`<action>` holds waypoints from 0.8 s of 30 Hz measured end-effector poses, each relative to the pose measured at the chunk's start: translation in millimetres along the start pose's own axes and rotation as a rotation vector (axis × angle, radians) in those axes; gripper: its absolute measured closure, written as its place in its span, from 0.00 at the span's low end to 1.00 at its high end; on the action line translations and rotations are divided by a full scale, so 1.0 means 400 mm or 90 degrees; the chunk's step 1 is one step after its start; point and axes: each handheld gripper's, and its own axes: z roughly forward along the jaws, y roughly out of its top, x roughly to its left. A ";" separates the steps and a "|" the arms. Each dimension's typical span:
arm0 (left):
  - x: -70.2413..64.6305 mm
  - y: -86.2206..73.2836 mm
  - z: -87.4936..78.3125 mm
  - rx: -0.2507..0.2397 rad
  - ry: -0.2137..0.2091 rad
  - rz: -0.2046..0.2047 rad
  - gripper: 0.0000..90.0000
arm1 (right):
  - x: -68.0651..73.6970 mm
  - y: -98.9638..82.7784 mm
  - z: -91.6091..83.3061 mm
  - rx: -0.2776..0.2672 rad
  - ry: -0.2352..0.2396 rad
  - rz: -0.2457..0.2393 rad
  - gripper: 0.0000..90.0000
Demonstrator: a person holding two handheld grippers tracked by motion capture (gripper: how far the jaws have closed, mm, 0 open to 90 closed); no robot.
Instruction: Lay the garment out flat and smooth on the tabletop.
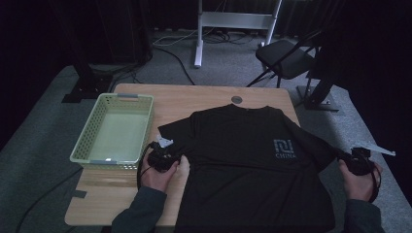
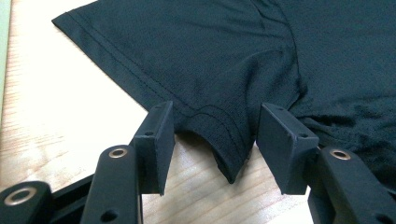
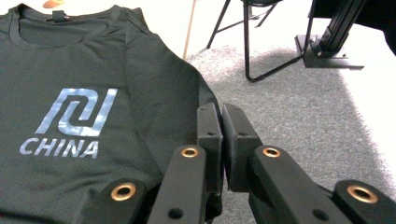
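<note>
Black T-shirt (image 1: 252,160) is lying flat across the bench's right half; right claw (image 3: 221,135) is pinching its sleeve past the right edge, left claw (image 2: 212,140) is straddling the other sleeve hem spread, needing a deeper, matching bite.

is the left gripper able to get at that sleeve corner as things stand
Probably yes. The left gripper is open, and the sleeve corner of the black t-shirt already lies between its fingers on the table, with nothing in the way.
</note>
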 end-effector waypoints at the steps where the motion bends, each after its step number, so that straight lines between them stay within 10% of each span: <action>1: 0.000 0.000 0.000 0.000 0.000 0.000 0.53 | -0.002 0.002 -0.002 -0.002 -0.001 0.001 0.96; 24: 0.000 0.000 0.000 0.000 0.000 0.000 0.53 | -0.028 0.050 -0.009 -0.005 -0.020 0.002 0.96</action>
